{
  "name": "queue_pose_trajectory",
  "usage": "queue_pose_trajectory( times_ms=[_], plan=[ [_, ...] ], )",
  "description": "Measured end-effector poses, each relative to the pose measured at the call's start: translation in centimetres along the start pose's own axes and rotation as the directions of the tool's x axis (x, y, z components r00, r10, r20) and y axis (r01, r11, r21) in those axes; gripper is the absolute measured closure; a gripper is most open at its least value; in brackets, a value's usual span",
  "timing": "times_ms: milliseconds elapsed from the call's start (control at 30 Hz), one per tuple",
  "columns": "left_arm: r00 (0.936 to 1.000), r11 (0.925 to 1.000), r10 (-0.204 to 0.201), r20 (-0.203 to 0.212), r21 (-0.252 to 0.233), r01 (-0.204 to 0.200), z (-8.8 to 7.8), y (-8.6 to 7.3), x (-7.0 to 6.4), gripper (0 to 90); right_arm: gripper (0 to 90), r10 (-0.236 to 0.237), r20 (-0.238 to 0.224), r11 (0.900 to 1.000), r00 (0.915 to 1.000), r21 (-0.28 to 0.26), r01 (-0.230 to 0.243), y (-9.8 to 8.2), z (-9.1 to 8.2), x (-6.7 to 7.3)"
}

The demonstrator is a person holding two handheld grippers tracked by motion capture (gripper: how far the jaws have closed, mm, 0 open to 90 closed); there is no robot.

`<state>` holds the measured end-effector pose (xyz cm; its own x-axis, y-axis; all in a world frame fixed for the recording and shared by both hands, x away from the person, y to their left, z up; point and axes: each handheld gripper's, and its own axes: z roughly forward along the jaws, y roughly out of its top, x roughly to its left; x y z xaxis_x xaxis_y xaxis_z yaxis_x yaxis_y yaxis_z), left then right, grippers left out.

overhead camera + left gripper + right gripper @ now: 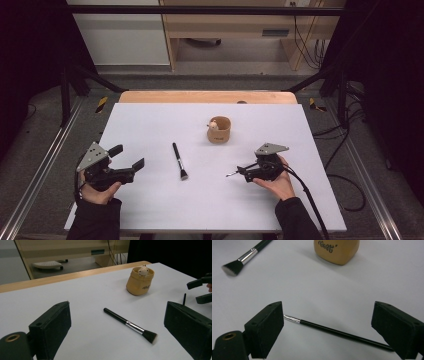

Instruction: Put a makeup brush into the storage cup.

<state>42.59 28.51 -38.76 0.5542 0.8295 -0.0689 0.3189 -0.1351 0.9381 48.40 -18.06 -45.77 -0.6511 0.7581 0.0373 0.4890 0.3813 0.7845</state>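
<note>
Only one piece of lettering: dark script on the side of the tan cup (140, 281), right of centre near the top in the left gripper view, too small and slanted to read. Seen again upside down on the same cup at top centre in the right gripper view, still not legible as a word. No other text, number or sign readable.

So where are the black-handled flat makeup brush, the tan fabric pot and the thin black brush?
black-handled flat makeup brush (135, 327): left gripper view, silver ferrule.
tan fabric pot (220, 133): high view, front wall.
thin black brush (332, 330): right gripper view, black handle.
</note>
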Motion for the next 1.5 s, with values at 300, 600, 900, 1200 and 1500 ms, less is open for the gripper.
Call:
queue_pose_trajectory(
  times_ms=[300, 600, 900, 1200, 1500],
  plan=[
    [1.0000, 1.0000, 0.003, 0.000, 0.000, -0.003, 0.0, 0.0, -0.1, 6.7, 14.1, -0.031, 0.001, 0.996, 0.9995, 0.080, 0.030, -0.6, 1.6, 0.2],
    [1.0000, 1.0000, 0.007, 0.003, 0.003, -0.007, 0.1, 0.0, -0.2, 6.7, 17.4, -0.042, 0.017, 0.991, 0.9990, 0.131, 0.039, -1.0, 2.6, 0.2],
    [0.9999, 0.9999, 0.012, 0.005, 0.003, -0.012, 0.1, 0.1, -0.3, 6.7, 21.5, -0.043, 0.016, 0.990, 0.9990, 0.137, 0.040, -1.1, 2.6, 0.3],
    [0.9999, 0.9999, 0.015, 0.008, 0.002, -0.015, 0.1, 0.1, -0.4, 6.7, 39.7, -0.074, 0.011, 0.987, 0.9972, 0.141, 0.072, -1.1, 2.2, 1.0],
    [0.9998, 0.9999, 0.016, 0.010, 0.002, -0.017, 0.1, 0.1, -0.4, 6.8, 55.0, -0.072, 0.004, 0.984, 0.9974, 0.163, 0.070, -0.8, 2.0, 1.7]
  ],
)
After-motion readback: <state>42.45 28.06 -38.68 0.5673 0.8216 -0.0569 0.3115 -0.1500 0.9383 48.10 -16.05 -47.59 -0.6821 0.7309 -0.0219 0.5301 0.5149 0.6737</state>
